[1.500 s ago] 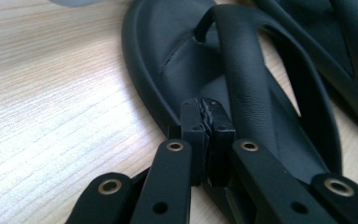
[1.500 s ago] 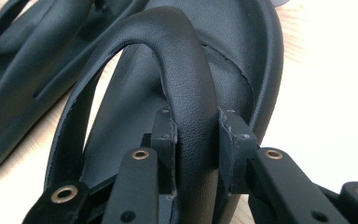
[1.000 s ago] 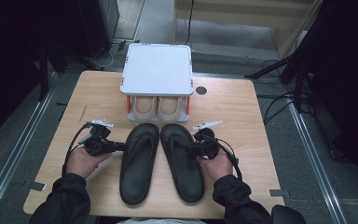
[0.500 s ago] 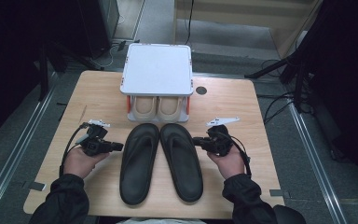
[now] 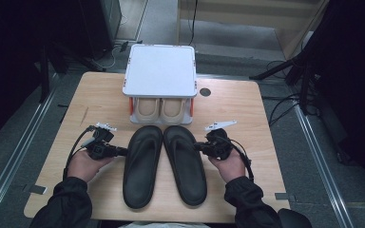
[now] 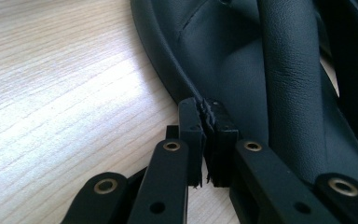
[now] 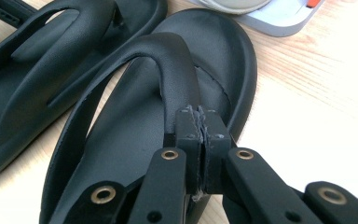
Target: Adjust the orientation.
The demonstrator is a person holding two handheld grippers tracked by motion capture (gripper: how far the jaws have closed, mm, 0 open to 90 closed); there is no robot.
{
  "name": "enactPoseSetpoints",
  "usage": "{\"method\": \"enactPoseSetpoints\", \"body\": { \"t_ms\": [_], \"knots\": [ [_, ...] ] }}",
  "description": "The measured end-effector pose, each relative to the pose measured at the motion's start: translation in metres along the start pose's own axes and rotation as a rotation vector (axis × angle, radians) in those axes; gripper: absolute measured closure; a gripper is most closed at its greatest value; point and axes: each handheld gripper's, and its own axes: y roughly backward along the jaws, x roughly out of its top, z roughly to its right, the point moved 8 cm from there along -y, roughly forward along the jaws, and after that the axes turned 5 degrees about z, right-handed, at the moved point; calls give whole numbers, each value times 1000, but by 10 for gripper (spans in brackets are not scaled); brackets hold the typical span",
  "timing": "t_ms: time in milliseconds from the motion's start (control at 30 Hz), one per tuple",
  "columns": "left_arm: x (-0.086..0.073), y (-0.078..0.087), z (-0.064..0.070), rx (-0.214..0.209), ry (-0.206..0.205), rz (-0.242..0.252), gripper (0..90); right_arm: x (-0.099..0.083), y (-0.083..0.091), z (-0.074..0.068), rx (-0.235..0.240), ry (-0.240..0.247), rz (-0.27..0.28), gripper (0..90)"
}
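A pale wooden table (image 5: 247, 118) stands on a grey floor between dark equipment, carrying a white lidded shoe rack (image 5: 160, 76) with a beige pair tucked beneath, and in front of it two black rubber thong sandals lying side by side, toes toward the rack. In the high view, the right gripper (image 5: 200, 147) has drawn back outward from the right black sandal (image 5: 185, 164) over the past second and now sits just beside its outer edge, while the left gripper (image 5: 120, 152) has barely shifted, at the outer edge of the left black sandal (image 5: 142, 164); the pair appears set down and aligned, the placing likely finished or about to be adjusted. In the left gripper view, the left gripper (image 6: 208, 109) has its jaws pressed together with nothing visibly between them, tips touching or just short of the sandal's (image 6: 242, 70) raised rim. In the right gripper view, the right gripper (image 7: 202, 117) is likewise pressed together and empty, its tips just before the strap of the right sandal (image 7: 135, 126), with the other sandal (image 7: 32, 74) beyond.
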Motion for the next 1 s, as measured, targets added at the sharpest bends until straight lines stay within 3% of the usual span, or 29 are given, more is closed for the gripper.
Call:
{"method": "enactPoseSetpoints", "body": {
  "t_ms": [533,733,900,1000],
  "knots": [
    [-2,-7,24,-51,-56,-26,870,-2,-2,0,25,-30,19,876],
    [-4,-9,30,-66,-55,-30,868,-3,-3,-1,29,-32,25,877],
    [1,-5,29,-62,-55,-1,826,-2,-1,1,14,-40,35,832],
    [5,0,28,-63,-51,27,814,3,5,0,29,-55,72,831]
  ]
}}
